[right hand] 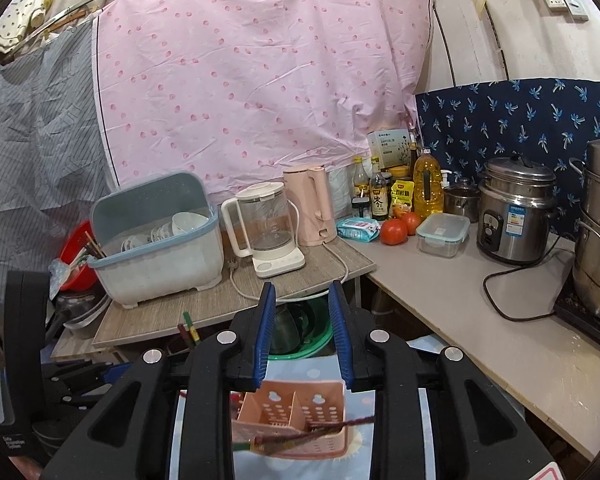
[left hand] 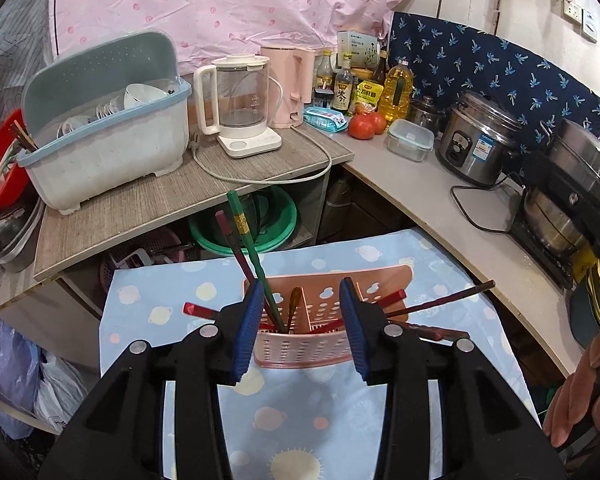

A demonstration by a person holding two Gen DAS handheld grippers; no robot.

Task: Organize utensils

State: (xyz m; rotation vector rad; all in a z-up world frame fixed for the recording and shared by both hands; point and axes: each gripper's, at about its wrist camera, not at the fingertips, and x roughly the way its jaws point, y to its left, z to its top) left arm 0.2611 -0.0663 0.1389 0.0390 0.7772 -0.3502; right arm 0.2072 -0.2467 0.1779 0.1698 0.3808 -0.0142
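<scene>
The left gripper (left hand: pixel 302 326) tilts down over the pink utensil holder (left hand: pixel 300 350) at lower centre, jaws apart around it (chopsticks (left hand: pixel 244 248) stand inside). The right gripper (right hand: pixel 302 340), nearer level, gapes empty above it.

Two tomatoes (left hand: pixel 366 125) (one holder (left hand: pixel 300 346))

A cramped home kitchen. Beyond the fingers, a worktop carries a rice cooker (right hand: pixel 512 224), a glass kettle (right hand: pixel 266 232), a cooking-oil bottle (right hand: pixel 428 184) and tomatoes (right hand: pixel 394 231); to their left stands a dish-drainer box (right hand: pixel 156 240) holding bowls.
</scene>
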